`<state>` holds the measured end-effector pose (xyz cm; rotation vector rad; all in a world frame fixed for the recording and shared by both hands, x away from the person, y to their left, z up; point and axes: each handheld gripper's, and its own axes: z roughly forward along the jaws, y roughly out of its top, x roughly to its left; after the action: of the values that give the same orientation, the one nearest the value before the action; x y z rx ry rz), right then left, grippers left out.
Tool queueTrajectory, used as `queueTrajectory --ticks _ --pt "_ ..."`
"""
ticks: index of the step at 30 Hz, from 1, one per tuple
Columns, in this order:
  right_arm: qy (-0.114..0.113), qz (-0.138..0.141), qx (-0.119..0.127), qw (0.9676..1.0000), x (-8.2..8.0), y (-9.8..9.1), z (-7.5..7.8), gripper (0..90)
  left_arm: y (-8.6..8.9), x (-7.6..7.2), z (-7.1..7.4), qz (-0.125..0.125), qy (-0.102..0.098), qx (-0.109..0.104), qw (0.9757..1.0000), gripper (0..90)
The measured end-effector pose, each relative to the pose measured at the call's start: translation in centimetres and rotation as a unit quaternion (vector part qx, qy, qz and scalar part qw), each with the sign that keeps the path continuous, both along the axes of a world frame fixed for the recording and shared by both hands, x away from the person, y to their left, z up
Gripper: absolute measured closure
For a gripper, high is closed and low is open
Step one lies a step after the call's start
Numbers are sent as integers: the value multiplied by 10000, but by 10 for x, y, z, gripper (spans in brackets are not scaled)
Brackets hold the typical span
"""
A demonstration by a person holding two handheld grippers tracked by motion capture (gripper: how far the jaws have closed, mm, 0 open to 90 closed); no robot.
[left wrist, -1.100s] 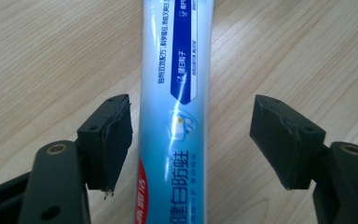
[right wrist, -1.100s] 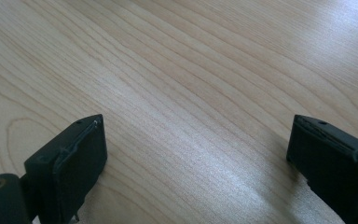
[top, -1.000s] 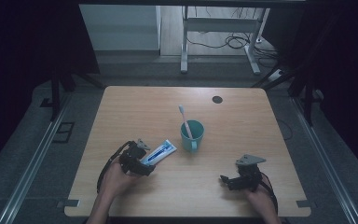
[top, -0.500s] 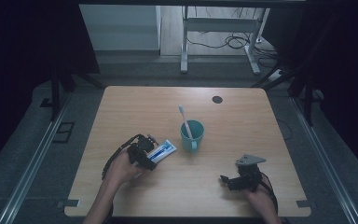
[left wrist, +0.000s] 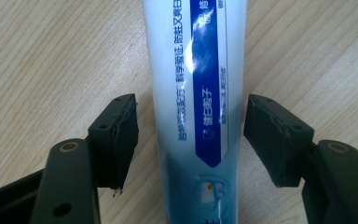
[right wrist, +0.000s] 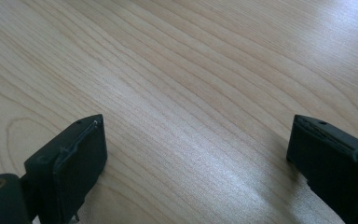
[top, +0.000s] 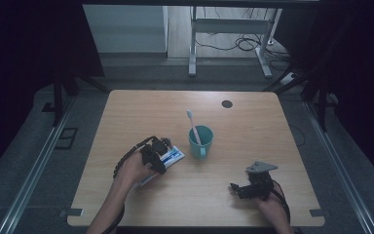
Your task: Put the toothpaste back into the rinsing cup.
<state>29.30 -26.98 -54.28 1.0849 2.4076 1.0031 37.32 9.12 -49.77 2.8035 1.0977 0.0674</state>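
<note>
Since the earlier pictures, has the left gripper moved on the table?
Yes. In the high view the left gripper has slid along the toothpaste tube toward the teal cup. Its jaws have just been closing, the tube between them, pads not touching.

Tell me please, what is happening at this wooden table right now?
A person works with a black two-jaw gripper in each hand. The left gripper straddles a white and blue toothpaste tube lying flat on the light wooden table; its jaws have just been closing, but the pads do not yet touch the tube. Beside it stands a teal mug holding a toothbrush. The right gripper rests open over bare wood.
</note>
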Motion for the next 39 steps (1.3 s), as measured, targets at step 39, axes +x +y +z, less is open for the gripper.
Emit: queueTrajectory --ticks 39 --pt "-14 10 -2 10000 0 0 0 47 -4 10 9 -207 381 55 9990 710"
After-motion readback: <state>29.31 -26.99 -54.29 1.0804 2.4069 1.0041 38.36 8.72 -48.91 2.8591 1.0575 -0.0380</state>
